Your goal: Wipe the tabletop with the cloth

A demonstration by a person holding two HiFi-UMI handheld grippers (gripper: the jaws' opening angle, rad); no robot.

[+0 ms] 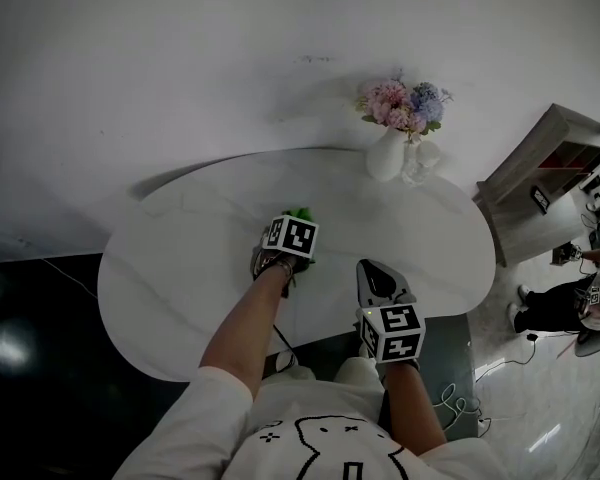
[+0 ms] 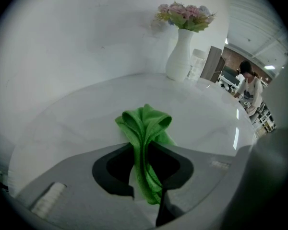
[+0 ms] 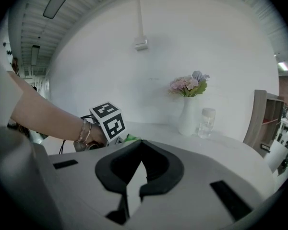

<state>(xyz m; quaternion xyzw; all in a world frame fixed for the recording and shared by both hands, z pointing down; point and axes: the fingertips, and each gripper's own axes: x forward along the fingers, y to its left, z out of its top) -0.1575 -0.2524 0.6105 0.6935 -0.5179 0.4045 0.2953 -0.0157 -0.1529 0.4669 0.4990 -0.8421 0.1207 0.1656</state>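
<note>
Left gripper view: the left gripper [image 2: 145,150] has its jaws clamped on a green microfibre cloth [image 2: 145,128], which is gathered into a narrow folded strip. The strip passes between the jaws, and its bunched, looped end sticks out past the jaw tips. The long axis of the cloth runs along the jaw line, and the free end points away from the person toward the far side of the table. The white ceramic vase of pink and blue flowers [image 2: 180,56] stands there. The wad lies low over the glossy white oval tabletop [image 2: 77,119], about mid-table. It looks to be resting on the surface, but contact cannot be confirmed from these views. In the head view, green shows just beyond the left marker cube, well apart from the vase and from the clear glass jar [image 1: 421,158] just beside it. In the right gripper view, the right gripper [image 3: 141,143] has its jaws together with nothing between them. In the head view it is held near the table's near edge, and it takes no part in the work. Judgement: the cloth is gripped and placed, so the step in hand is the wiping stroke itself. Most of the tabletop has yet to be covered. The next move calls for downward pressure so the wad flattens. Broad sweeps across the surface should follow, dragging the free end and stopping short of the vase and jar. Only a small patch of cloth projects, so passes need to overlap.
</note>
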